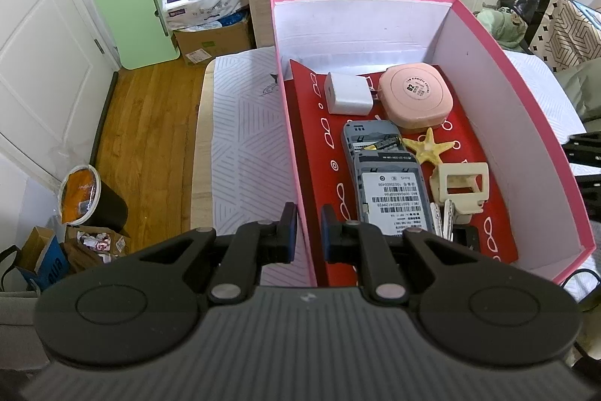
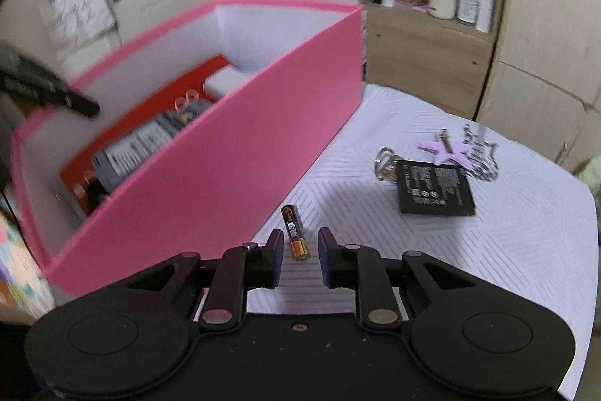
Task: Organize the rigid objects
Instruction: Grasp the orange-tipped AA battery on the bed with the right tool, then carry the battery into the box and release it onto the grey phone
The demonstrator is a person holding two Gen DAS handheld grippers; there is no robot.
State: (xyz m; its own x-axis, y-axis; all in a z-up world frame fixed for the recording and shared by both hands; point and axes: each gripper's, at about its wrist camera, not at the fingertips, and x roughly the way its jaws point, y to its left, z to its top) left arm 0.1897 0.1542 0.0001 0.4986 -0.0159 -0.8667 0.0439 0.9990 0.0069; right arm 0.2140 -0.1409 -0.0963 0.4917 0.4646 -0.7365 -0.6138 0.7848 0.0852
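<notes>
The right gripper [image 2: 300,252], jaws spread and empty, sits just short of the battery [image 2: 295,232], which lies on the tablecloth [image 2: 488,250] beside the pink box [image 2: 233,145], its long axis running straight ahead between the fingers.

Left gripper [image 1: 305,230]: matte black body, ribbed top plate, two round discs, silver pivot pins, blue-faced pads. Right gripper [image 2: 300,260]: same black linkage, silver pins, small central screw, dust specks on plate.
</notes>
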